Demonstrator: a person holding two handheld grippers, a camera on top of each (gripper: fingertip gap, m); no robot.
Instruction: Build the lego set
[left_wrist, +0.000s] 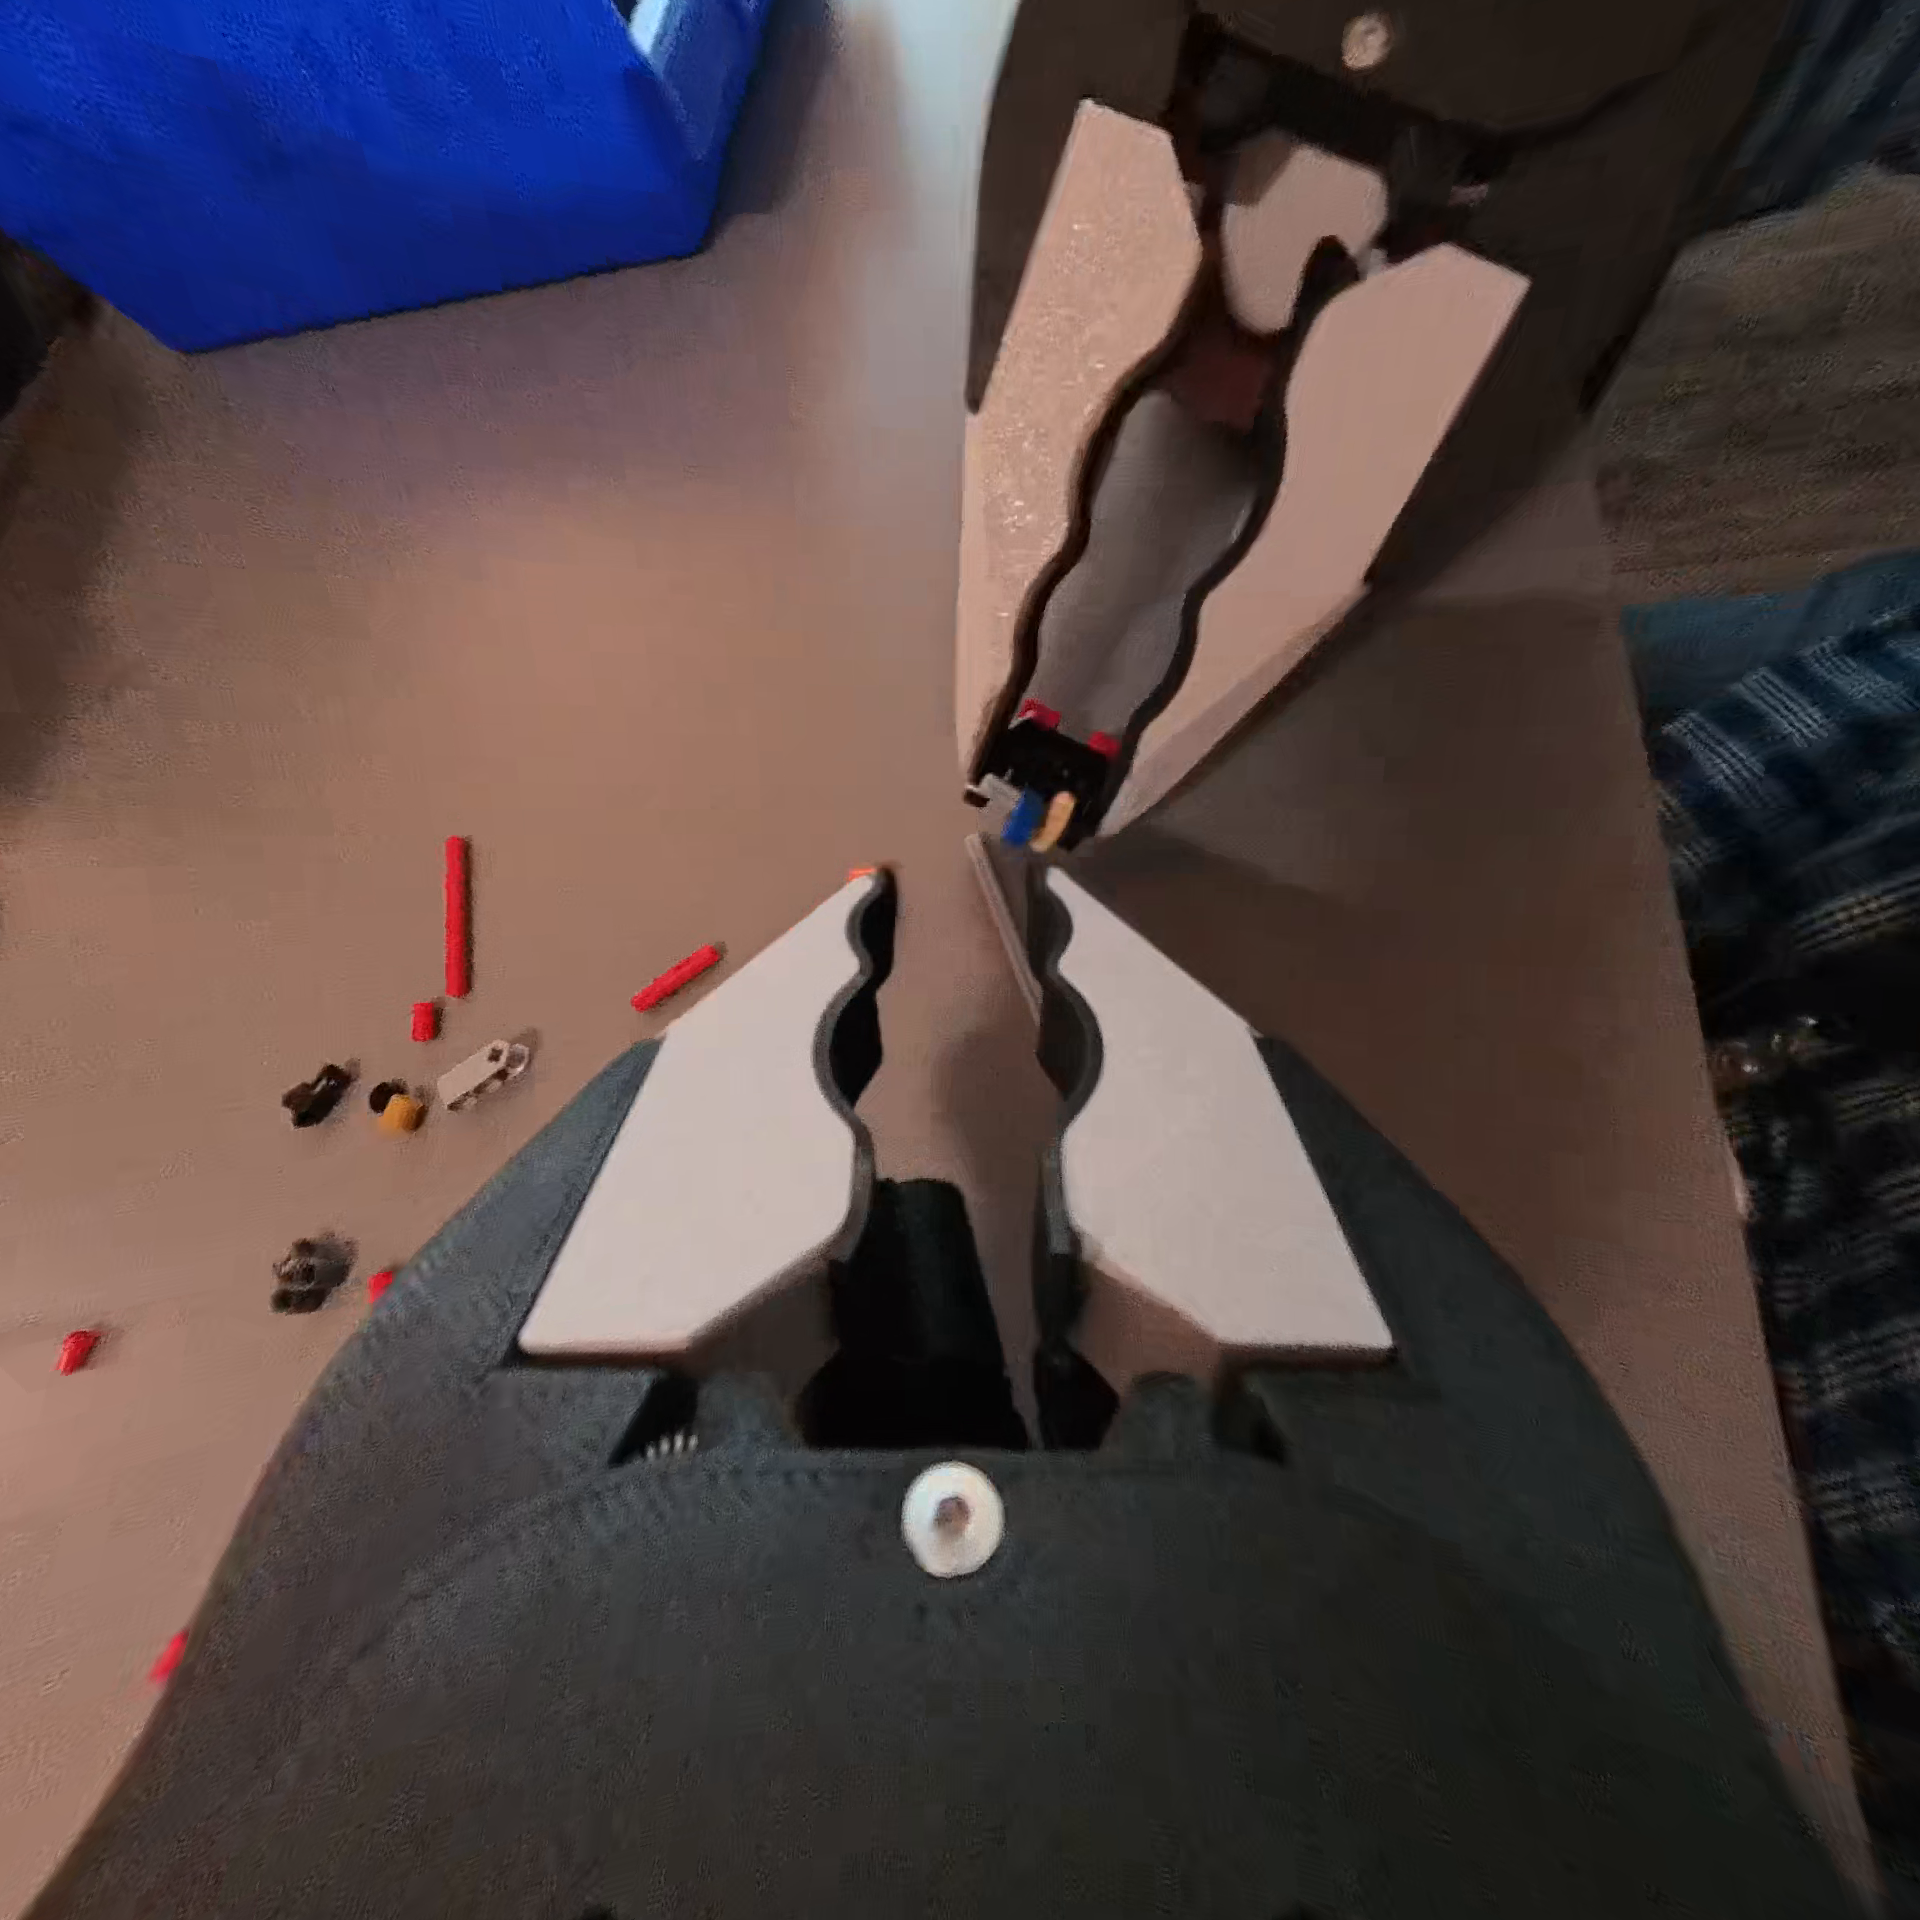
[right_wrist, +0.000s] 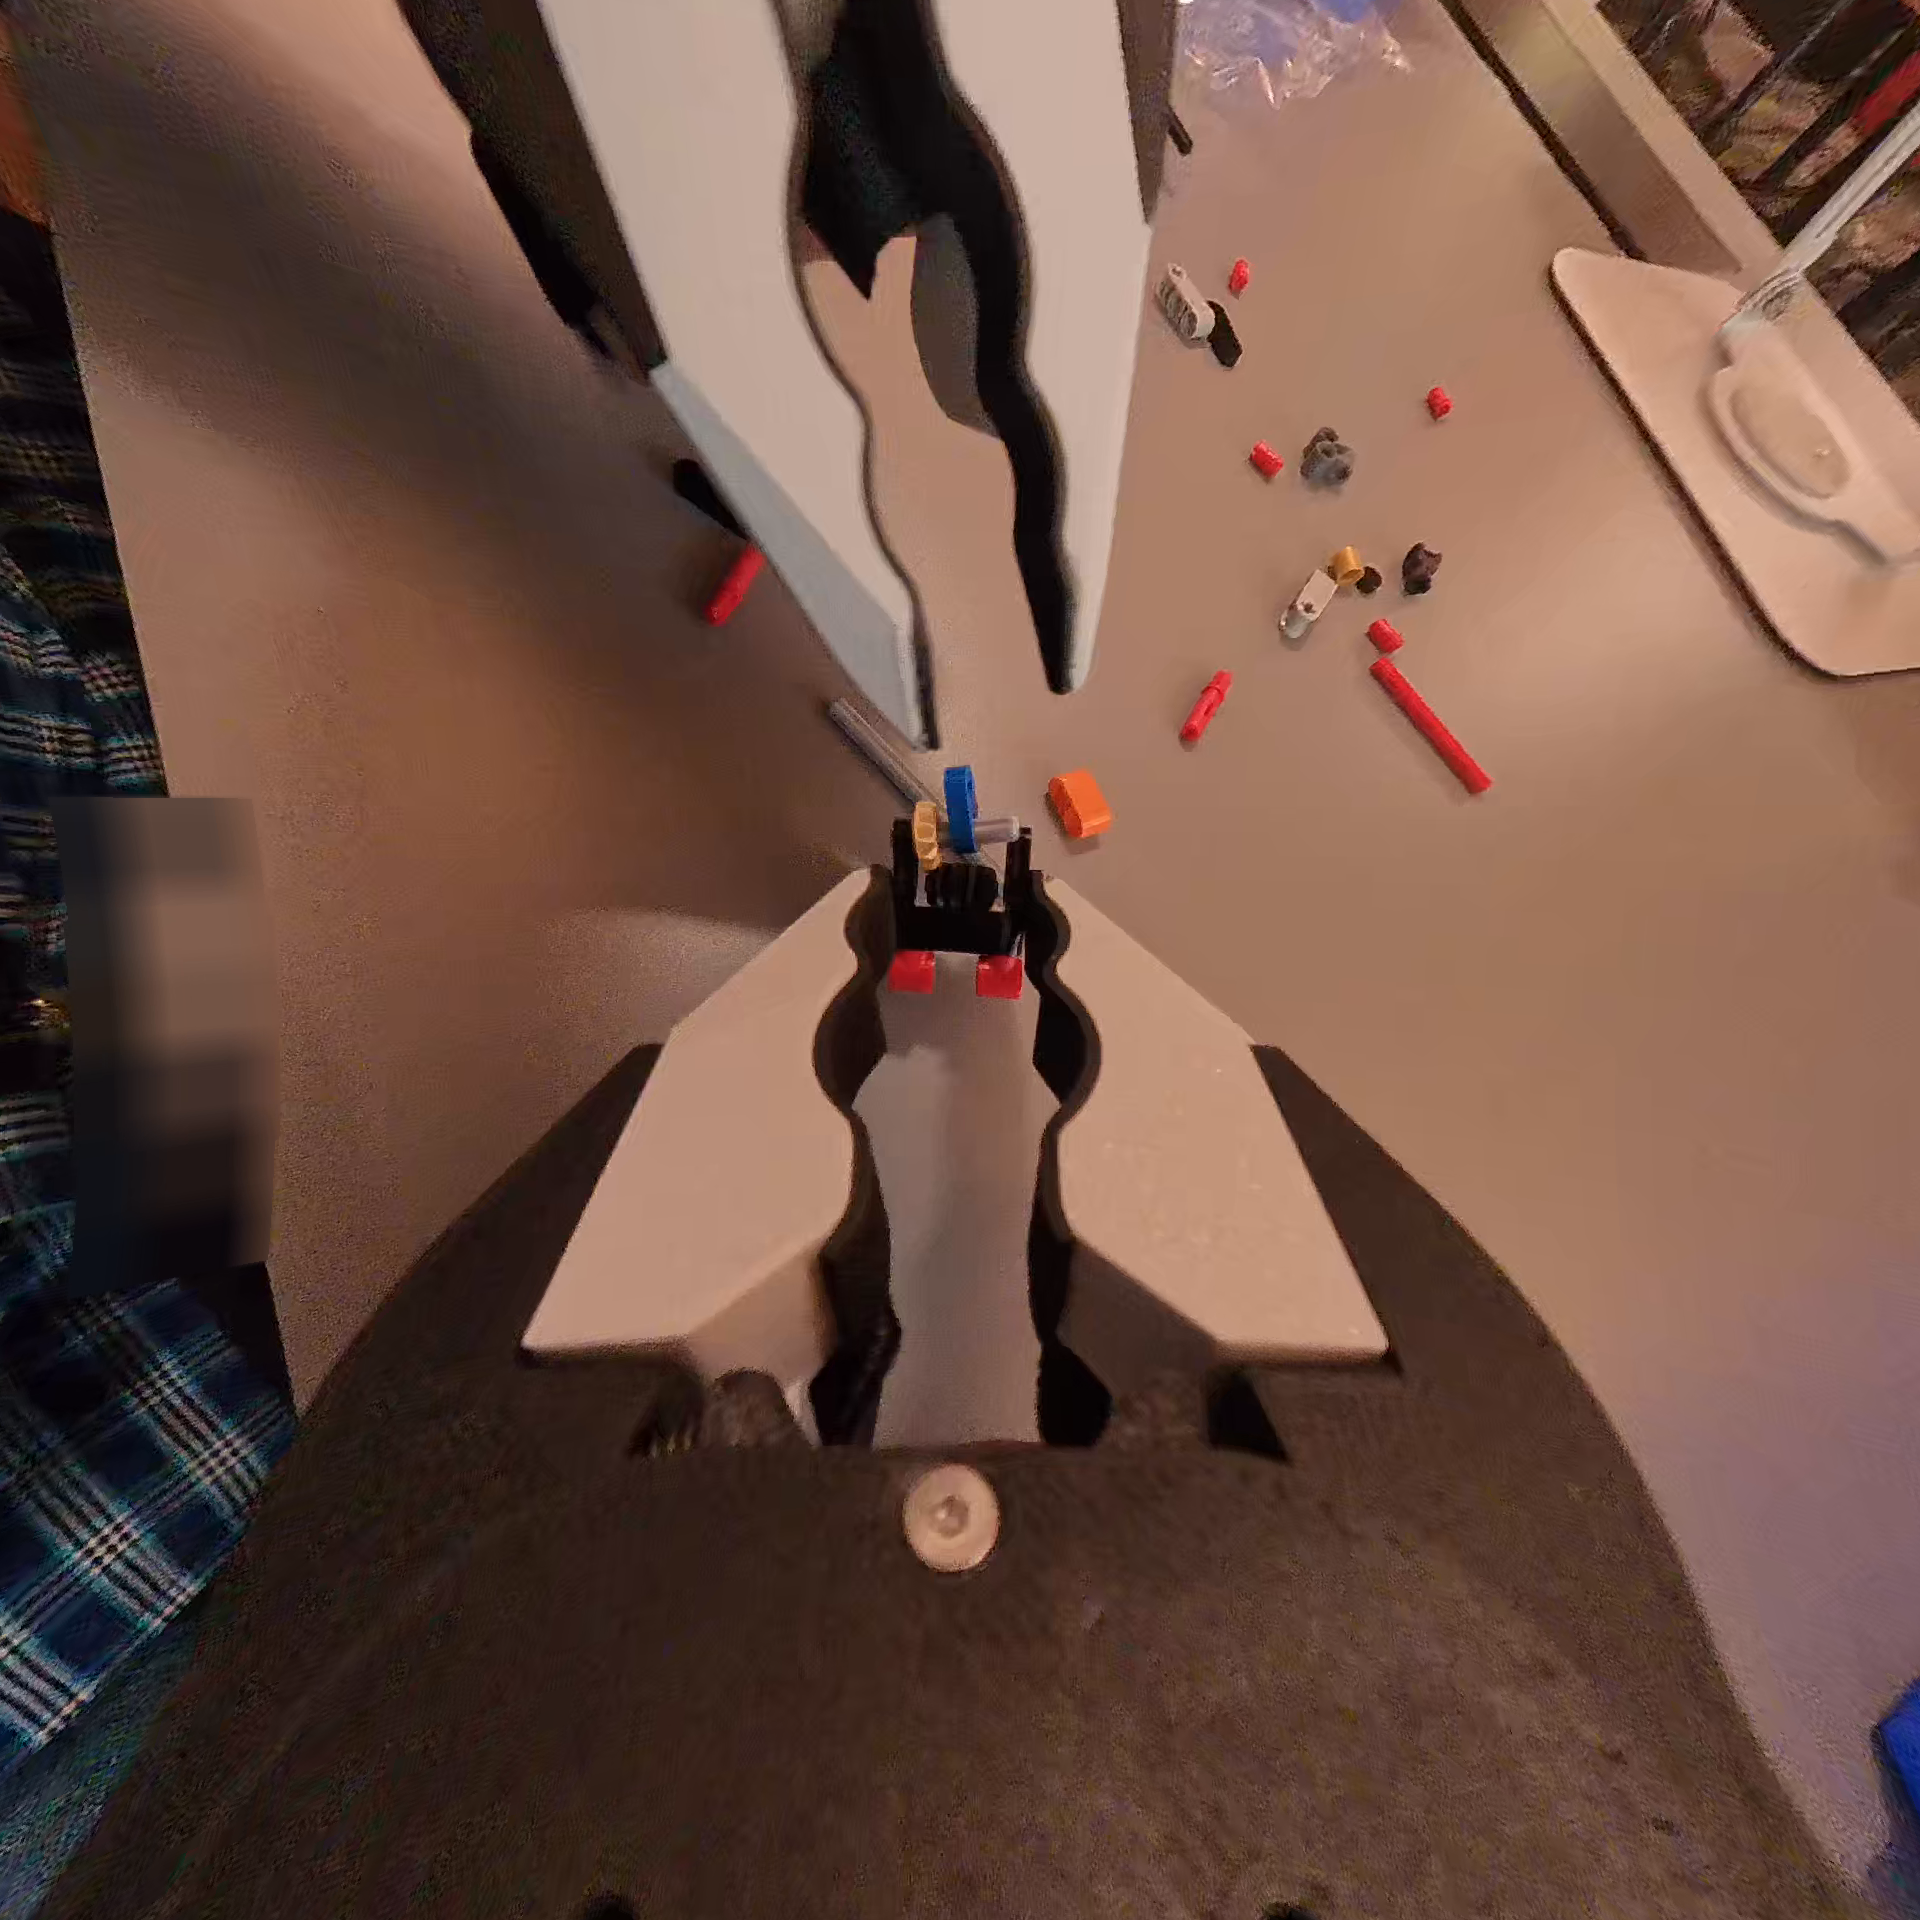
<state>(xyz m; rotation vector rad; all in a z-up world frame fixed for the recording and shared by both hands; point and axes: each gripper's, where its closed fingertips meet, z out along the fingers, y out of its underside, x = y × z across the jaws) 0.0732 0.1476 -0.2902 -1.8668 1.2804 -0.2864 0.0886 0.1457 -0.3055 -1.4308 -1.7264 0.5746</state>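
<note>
Your left gripper (left_wrist: 961, 868) hides part of the grey axle (right_wrist: 868, 732); whether its parted jaws touch that axle, you cannot tell. Loose on the table (left_wrist: 623, 623) lie one long red axle (right_wrist: 1429, 725), one orange brick (right_wrist: 1081, 803) and several small red pins, blurred. Your right gripper (right_wrist: 956, 883) is clamped on the black lego assembly (right_wrist: 956, 904), which carries one blue gear (right_wrist: 961, 805), one tan gear (right_wrist: 925, 831) and two red pins.

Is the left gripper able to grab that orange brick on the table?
Probably yes. The orange brick lies alone on the table, just beside the left gripper, whose jaws stand open and empty. Only the right gripper with its black assembly is close.
</note>
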